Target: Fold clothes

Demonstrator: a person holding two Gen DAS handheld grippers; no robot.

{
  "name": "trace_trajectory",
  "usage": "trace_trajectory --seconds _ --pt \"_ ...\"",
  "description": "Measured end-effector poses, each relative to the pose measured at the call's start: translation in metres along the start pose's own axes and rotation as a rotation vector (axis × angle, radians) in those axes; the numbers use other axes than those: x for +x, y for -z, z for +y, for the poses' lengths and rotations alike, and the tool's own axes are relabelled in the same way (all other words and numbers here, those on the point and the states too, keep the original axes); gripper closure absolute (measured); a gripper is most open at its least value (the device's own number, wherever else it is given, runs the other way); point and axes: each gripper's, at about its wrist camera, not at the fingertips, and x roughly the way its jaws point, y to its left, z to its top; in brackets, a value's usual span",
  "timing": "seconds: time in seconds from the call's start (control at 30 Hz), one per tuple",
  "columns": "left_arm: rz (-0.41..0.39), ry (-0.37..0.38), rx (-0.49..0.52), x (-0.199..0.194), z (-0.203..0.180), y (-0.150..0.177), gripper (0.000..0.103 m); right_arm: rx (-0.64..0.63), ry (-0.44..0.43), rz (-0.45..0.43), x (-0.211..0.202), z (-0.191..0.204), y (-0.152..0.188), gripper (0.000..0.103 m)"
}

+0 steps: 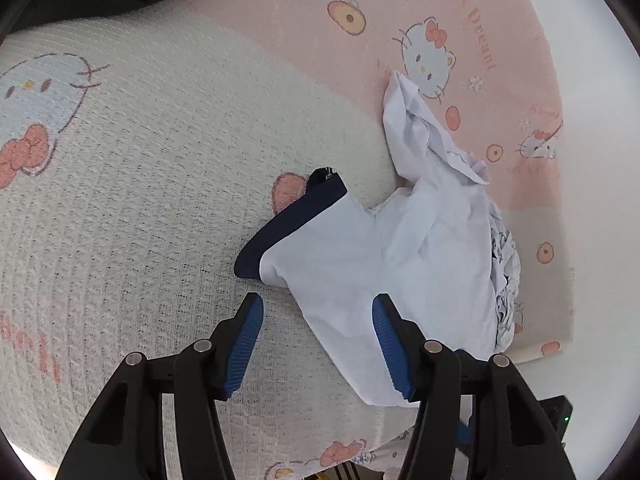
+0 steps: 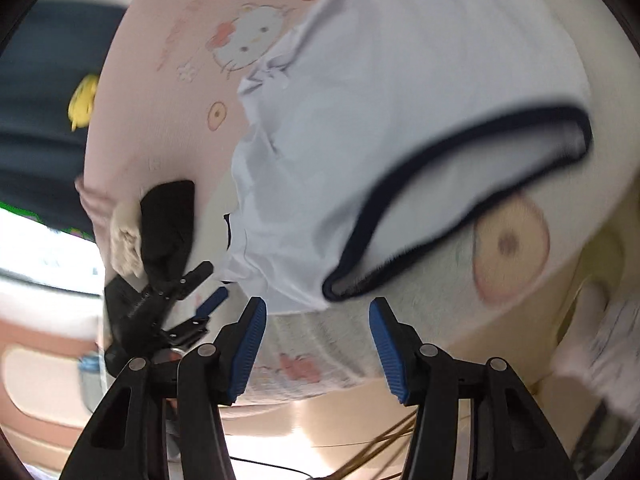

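- Pink-and-cream cartoon blanket carries the crumpled white shirt, its navy-trimmed sleeve pointing out, ready for spreading.
- My left gripper hangs spread, empty, beside its hem.
- My right gripper, spread and empty, faces the navy neckline.

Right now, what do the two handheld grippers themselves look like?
Both look alike: the left gripper and right gripper have black angular plastic arms joined by round silver pins, each ending in two fingers faced with blue ribbed pads. In the right wrist view, a light glove covers the hand on the left gripper.
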Motion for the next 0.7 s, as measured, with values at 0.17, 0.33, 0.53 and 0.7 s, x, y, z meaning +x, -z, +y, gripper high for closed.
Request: trace_trajectory --seconds 0.17,0.33,0.53,0.7 --pt "0.024 0.01 -0.01 0.008 0.006 0.001 0.049 0.092 -0.082 0.029 0.011 -0.014 0.0 0.05" --pt "0.018 0.026 -0.023 0.01 0.006 0.0 0.049 0.14 -0.105 0.108 0.04 -0.019 0.003 0.05" --pt "0.008 0.051 -0.041 0.016 0.006 -0.003 0.049 0.152 -0.15 0.089 0.057 -0.013 -0.005 0.05" --pt "0.001 0.063 -0.045 0.023 0.004 -0.009 0.049 0.137 -0.155 0.071 0.069 -0.005 -0.013 0.05"
